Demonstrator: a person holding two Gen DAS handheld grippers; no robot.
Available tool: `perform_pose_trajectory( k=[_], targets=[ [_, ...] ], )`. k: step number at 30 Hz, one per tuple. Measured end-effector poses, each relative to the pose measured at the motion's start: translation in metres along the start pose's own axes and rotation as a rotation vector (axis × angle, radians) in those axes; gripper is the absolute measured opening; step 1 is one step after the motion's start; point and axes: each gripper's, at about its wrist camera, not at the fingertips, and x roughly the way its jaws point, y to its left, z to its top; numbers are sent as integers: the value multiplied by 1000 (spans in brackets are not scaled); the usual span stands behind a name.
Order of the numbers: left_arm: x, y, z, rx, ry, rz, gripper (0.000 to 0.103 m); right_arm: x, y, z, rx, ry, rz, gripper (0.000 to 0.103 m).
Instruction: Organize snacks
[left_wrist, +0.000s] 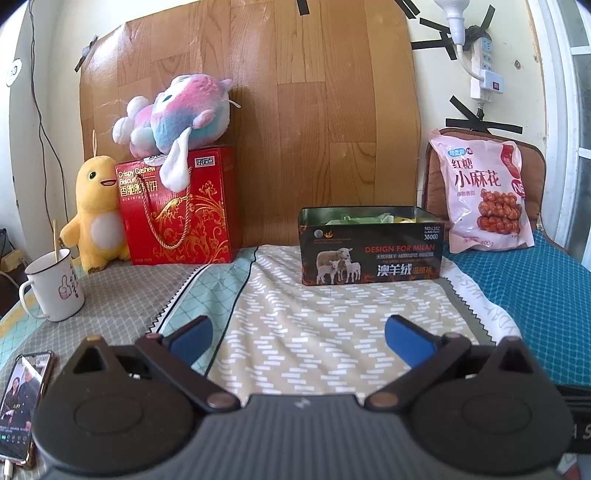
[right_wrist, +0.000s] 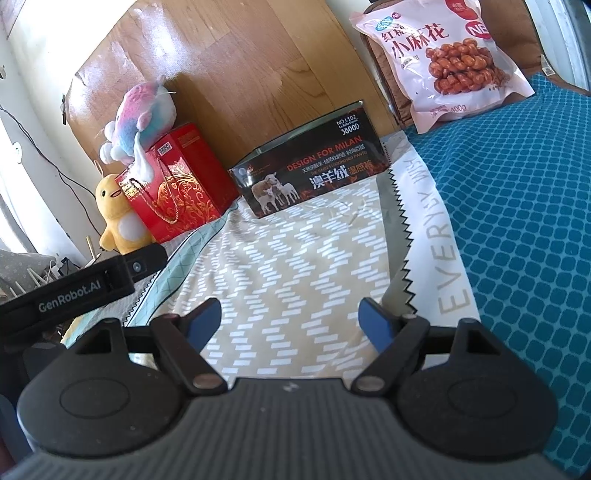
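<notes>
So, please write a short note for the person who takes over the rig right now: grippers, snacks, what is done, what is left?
Left gripper: open, holds nothing, above the patterned cloth.
Right gripper: open, holds nothing.
Black tin: lid off, green and yellow packets already inside.
Pink snack bag: leaning on the brown cushion, right of the tin, untouched.
Red biscuit box: left, under a plush toy.
Probably left: move the pink bag.

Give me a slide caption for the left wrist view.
Open left gripper faces a lidless black rectangular tin, pink twisted-snack bag propped at right.
</notes>
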Motion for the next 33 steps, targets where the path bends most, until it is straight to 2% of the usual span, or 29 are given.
perform_pose_trajectory(
  k=[9,21,33],
  targets=[
    [0,0,2,27,-11,54,103,-3,3,1,-7,-17,-8,83],
    [0,6,4,0,9,66,103,-14,11,1,-51,-91,-32,85],
    [2,9,1,2,35,73,103,-13,11,1,-49,-83,-34,86]
  ],
)
